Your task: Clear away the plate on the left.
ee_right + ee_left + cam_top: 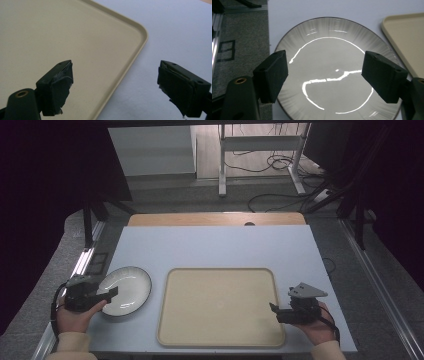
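A glossy grey-white plate (127, 289) with a dark rim lies at the front left of the pale blue table (215, 245). My left gripper (111, 294) hovers over the plate's near left edge, jaws open. In the left gripper view the plate (329, 52) spreads under the two wide-apart black jaws of the left gripper (325, 75), nothing between them. A beige tray (220, 306) lies empty at the front centre. My right gripper (274, 311) is open at the tray's right rim. In the right gripper view the right gripper (116, 86) straddles the rim of the tray (75, 37).
The tray's corner (404, 37) lies just right of the plate. A wooden strip (216, 218) runs along the table's far edge. Beyond it stand a desk frame (260, 155) and floor cables (280, 165). Metal rails (82, 260) flank the table's left side.
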The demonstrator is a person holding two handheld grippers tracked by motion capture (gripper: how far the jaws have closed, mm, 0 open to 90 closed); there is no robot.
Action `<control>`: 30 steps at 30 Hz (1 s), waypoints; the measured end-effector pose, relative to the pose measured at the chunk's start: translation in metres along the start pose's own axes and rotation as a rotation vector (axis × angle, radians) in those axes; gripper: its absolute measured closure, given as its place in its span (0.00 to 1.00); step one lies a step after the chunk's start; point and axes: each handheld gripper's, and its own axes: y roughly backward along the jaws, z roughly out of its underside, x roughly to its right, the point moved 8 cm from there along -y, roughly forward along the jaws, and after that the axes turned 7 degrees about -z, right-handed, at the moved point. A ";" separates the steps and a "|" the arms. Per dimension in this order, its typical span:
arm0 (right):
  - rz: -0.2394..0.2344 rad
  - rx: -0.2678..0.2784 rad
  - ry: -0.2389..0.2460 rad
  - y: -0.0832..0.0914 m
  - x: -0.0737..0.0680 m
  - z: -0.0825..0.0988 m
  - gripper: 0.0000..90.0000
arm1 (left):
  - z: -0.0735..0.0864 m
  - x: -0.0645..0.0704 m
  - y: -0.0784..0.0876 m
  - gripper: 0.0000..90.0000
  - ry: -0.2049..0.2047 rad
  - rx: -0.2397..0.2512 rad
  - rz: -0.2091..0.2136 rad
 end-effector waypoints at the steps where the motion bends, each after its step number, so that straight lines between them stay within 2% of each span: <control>1: 0.000 -0.003 0.000 0.000 0.000 0.000 0.16 | 0.000 -0.003 -0.001 0.23 0.004 0.000 -0.005; 7: 0.001 -0.006 -0.002 0.000 0.002 0.002 0.16 | 0.003 -0.019 -0.005 0.25 0.038 -0.011 -0.027; 16: 0.000 -0.025 0.014 -0.002 0.001 0.003 0.16 | 0.010 -0.036 -0.013 0.30 0.095 -0.036 -0.011; 25: 0.000 -0.034 0.024 -0.004 0.001 0.004 0.16 | 0.012 -0.043 -0.022 0.36 0.125 -0.066 0.013; 30: 0.001 -0.040 0.027 -0.005 0.001 0.005 0.16 | 0.014 -0.045 -0.029 0.39 0.129 -0.104 0.015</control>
